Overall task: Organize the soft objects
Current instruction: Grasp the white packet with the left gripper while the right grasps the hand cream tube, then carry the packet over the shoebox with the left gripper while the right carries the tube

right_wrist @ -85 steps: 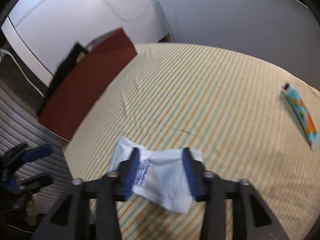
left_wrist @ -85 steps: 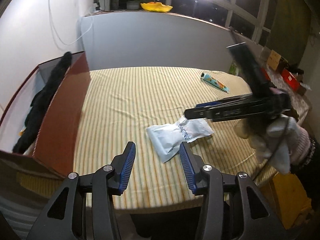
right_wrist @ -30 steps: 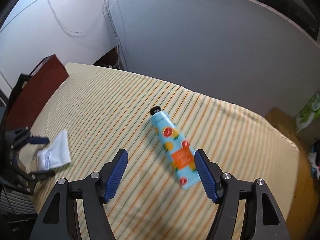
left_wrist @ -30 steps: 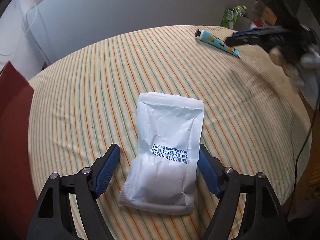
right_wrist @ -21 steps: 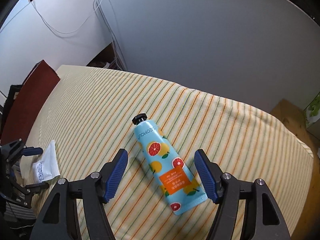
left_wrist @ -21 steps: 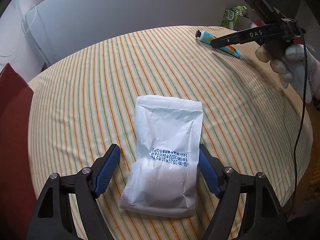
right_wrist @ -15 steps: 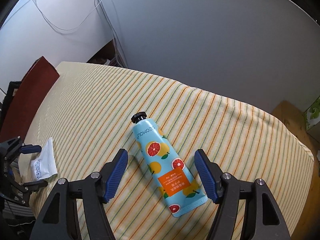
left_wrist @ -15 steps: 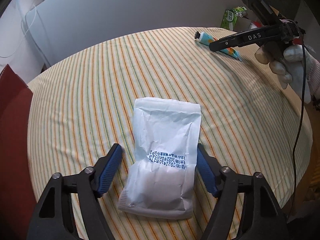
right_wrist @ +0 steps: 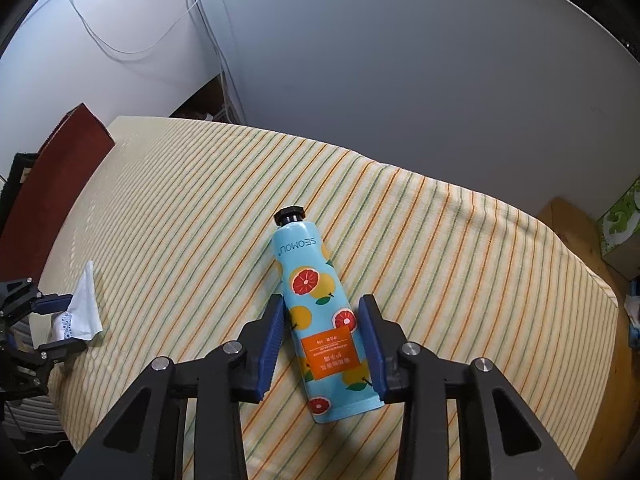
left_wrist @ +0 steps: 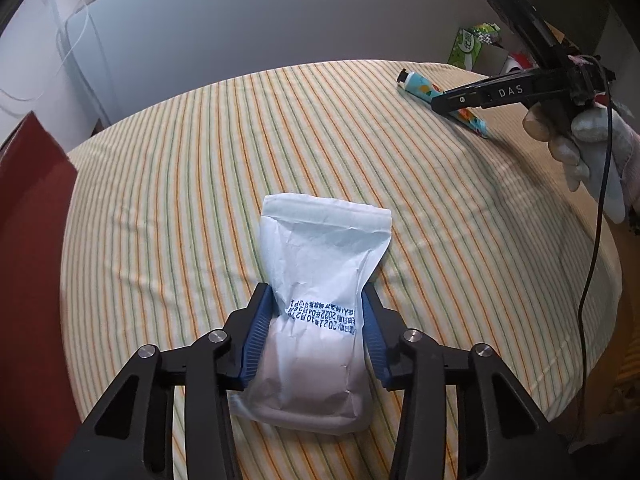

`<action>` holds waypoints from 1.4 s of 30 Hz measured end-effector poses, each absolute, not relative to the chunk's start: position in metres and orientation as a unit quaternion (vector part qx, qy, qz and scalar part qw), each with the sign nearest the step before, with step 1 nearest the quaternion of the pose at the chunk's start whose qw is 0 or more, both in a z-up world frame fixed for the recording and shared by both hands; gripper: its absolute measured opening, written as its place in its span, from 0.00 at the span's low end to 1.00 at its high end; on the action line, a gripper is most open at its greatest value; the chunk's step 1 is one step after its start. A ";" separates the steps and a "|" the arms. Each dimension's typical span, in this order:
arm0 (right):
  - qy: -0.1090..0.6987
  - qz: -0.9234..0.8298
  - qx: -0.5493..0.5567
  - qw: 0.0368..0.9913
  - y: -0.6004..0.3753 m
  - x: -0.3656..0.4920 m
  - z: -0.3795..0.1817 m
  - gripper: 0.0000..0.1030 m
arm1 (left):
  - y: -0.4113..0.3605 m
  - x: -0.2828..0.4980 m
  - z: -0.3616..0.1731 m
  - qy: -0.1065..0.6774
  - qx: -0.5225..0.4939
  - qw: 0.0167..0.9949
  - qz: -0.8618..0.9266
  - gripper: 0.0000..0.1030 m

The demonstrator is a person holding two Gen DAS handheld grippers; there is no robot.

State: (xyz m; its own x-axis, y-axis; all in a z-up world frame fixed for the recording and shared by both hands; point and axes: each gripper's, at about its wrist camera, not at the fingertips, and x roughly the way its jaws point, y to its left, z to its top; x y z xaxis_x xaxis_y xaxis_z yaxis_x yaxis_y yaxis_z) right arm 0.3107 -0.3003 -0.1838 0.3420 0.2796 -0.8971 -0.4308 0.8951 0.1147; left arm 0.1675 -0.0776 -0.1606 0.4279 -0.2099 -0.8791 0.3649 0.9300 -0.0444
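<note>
Our left gripper [left_wrist: 316, 320] pinches the white pouch [left_wrist: 320, 304] on the striped table [left_wrist: 200, 160] between narrowed fingers; our right gripper [right_wrist: 322, 326] brackets the blue tube [right_wrist: 320, 312], fingers touching its sides.

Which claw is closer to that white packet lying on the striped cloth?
The left claw. Its blue fingers are pressed against both sides of the white packet. The right claw is far across the cloth, straddling the fruit-print tube.
</note>
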 end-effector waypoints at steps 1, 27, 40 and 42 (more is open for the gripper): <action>0.530 0.218 -0.070 0.817 -0.300 0.309 -0.183 0.31 | -0.076 0.166 -0.160 0.507 0.075 0.841 -0.171 0.39; 0.525 0.221 0.083 0.818 -0.350 0.270 -0.177 0.27 | -0.070 0.149 -0.137 0.480 0.069 0.856 -0.179 0.38; 0.493 0.266 0.184 0.808 -0.351 0.243 -0.148 0.27 | -0.059 0.139 -0.116 0.464 0.055 0.867 -0.175 0.38; 0.484 0.278 0.186 0.809 -0.340 0.245 -0.136 0.27 | -0.054 0.136 -0.108 0.458 0.055 0.870 -0.173 0.38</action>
